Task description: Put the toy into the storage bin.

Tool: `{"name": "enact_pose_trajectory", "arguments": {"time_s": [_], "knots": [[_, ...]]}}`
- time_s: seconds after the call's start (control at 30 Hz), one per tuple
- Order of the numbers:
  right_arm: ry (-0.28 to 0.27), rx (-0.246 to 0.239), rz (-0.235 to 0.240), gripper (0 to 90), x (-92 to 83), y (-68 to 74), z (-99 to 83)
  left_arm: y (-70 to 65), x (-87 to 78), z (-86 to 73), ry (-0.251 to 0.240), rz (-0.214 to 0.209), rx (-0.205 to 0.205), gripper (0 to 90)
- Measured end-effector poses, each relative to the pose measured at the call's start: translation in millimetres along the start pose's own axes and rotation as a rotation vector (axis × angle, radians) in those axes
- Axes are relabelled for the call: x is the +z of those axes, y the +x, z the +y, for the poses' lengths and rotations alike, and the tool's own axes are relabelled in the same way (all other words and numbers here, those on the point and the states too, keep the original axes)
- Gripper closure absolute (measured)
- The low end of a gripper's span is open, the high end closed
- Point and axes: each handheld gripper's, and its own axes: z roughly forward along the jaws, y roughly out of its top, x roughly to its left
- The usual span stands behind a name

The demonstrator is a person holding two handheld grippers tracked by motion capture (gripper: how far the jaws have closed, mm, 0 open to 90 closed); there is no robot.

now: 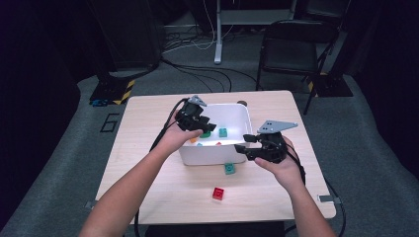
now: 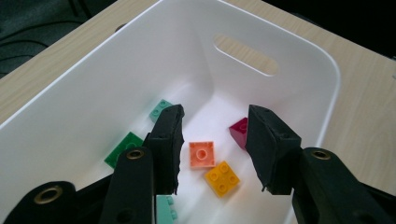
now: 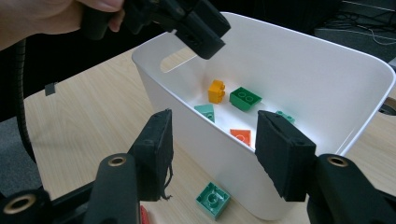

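High view: a pale wooden table [image 1: 148,148] stands on grey carpet, with a black chair [image 1: 291,47] and cables beyond its far edge. A white bin [image 1: 210,154] near the table's middle holds coloured toy bricks; an orange brick [image 2: 202,154] lies on its floor. The left gripper [image 2: 214,149] hangs above it, spread, pinching nothing. The right gripper [image 3: 212,158], also spread and empty, faces the bin's near wall, above a teal brick [image 3: 213,199].
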Motion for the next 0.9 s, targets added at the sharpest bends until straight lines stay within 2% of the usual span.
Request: {"name": "enact_pose_trajectory", "arguments": {"time_s": [0.13,0.37,0.6,0.7,0.9], "knots": [[-0.002,0.004,-0.003,46.0,-0.7,-0.2,0.1,-13.4,-15.2,-7.8,-0.026,-0.024,0.040,56.6],[0.000,0.000,-0.002,46.0,0.0,0.8,0.2,-28.3,-30.2,-19.4,-0.027,-0.058,0.061,57.1],[0.000,-0.002,-0.003,46.0,0.6,1.0,0.1,-43.9,-32.8,-34.9,-0.034,-0.091,0.086,57.2],[0.001,-0.002,-0.002,46.0,0.6,1.3,0.0,-47.6,-32.0,-42.0,-0.045,-0.103,0.074,57.5],[0.001,0.001,-0.003,46.0,0.7,1.0,-0.1,-57.1,-28.3,-55.7,-0.037,-0.120,0.086,57.8]]}}
